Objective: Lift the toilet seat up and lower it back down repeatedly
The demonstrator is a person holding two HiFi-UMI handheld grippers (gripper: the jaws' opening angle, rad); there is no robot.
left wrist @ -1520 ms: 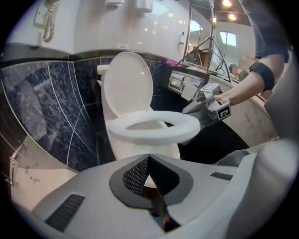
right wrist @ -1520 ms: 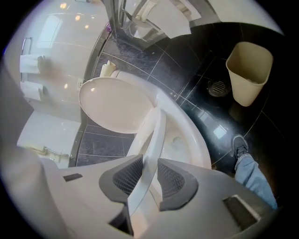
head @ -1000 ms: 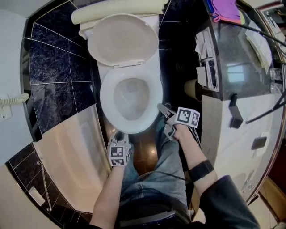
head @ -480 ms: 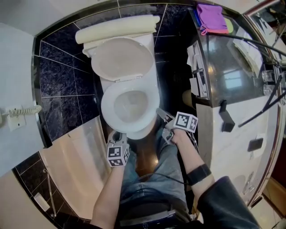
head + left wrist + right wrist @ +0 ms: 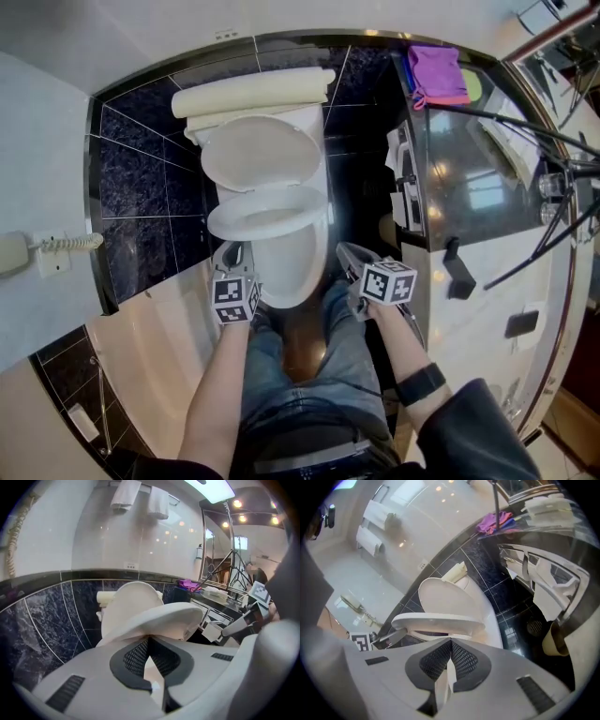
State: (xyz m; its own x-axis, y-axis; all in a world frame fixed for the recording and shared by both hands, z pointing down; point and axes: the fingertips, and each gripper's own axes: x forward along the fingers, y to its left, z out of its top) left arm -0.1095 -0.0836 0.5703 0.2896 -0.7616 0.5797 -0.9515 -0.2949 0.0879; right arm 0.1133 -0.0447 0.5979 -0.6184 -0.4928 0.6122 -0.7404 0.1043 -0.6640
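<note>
In a bathroom of dark marbled tile (image 5: 141, 192), the left gripper (image 5: 231, 257), jaws pressed together, sat directly under the front rim of the toilet seat (image 5: 266, 217). The right gripper (image 5: 349, 255) had just clenched on nothing, off to the seat's lower right. The cream oval seat hung half raised at frame centre, its long axis running away toward the upright lid (image 5: 260, 152).

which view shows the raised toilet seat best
The right gripper view: the toilet seat shows edge-on, lifted off the bowl. The head view foreshortens it from above; the left gripper view sees only its near side.
</note>
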